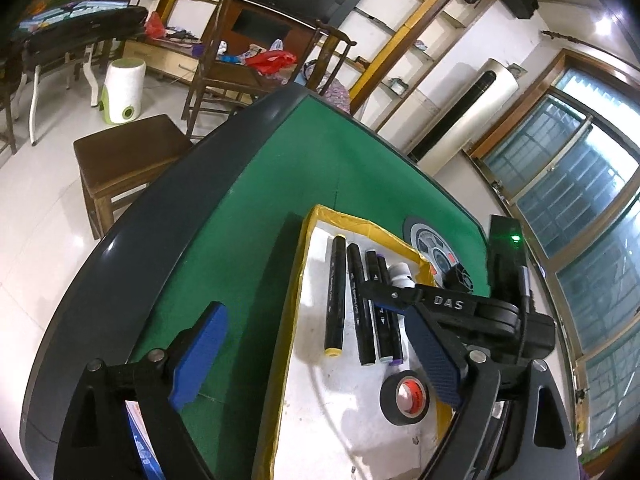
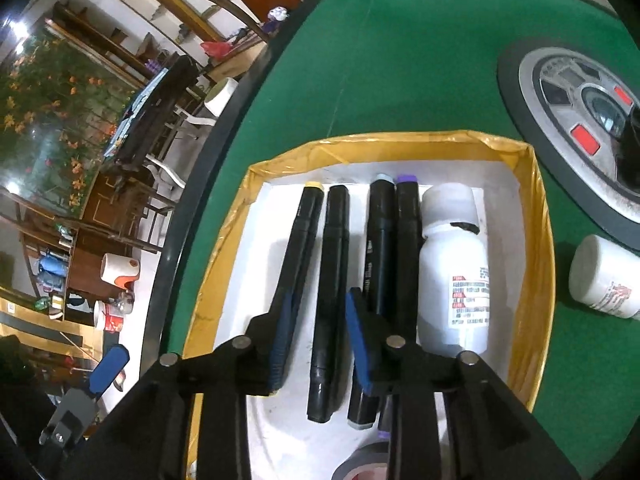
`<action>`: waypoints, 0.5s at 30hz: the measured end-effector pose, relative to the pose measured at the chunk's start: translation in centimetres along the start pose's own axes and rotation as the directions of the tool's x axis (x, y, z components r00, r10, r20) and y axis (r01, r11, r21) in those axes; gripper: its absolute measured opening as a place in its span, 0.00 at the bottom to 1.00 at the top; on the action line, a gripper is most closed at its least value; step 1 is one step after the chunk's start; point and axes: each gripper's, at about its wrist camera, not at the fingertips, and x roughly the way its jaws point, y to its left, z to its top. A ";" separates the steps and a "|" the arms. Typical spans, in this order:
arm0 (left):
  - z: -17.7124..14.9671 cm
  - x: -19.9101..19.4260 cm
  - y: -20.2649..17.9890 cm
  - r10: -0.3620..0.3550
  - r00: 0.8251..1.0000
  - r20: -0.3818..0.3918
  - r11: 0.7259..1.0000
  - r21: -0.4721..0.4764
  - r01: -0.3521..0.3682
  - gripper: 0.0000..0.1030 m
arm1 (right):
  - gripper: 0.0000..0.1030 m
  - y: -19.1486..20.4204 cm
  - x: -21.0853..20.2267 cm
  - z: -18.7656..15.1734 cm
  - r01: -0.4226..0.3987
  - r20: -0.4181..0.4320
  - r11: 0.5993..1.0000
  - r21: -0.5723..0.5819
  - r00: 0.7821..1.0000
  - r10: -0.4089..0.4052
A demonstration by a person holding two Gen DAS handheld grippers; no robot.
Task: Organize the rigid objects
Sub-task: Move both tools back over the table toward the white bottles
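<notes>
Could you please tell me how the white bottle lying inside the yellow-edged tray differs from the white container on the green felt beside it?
The white bottle lies inside the tray, beside the markers; the white container lies outside it on the green felt. The white bottle is taller, with a narrow neck and a cap; the white container looks short and squat. Both are white, printed with labels, and lie on their sides.

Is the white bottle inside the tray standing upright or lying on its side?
Lying on its side. The white bottle rests flat on the floor of the tray, its cap toward the far wall, beside the markers.
</notes>
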 end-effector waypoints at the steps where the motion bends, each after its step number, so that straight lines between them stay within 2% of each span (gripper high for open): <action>1: -0.1 -0.1 -0.1 0.006 1.000 0.004 1.000 0.000 -0.006 0.90 | 0.32 0.3 -0.4 -0.1 -0.001 0.010 1.000 -0.013 1.000 0.001; 8: -1.3 -1.2 -1.5 0.054 0.998 0.045 0.998 0.018 -0.055 0.92 | 0.47 2.0 -4.4 -2.6 0.031 0.117 0.990 -0.138 0.993 -0.015; 11: -2.1 -1.2 -2.5 0.103 0.992 0.077 0.993 0.042 -0.106 0.92 | 0.54 2.1 -6.8 -4.3 0.073 0.188 0.980 -0.184 0.981 -0.038; 15: -3.5 -1.0 -4.2 0.128 0.987 0.098 0.989 0.057 -0.134 0.92 | 0.61 1.3 -9.9 -6.6 0.168 0.299 0.959 -0.229 0.950 -0.095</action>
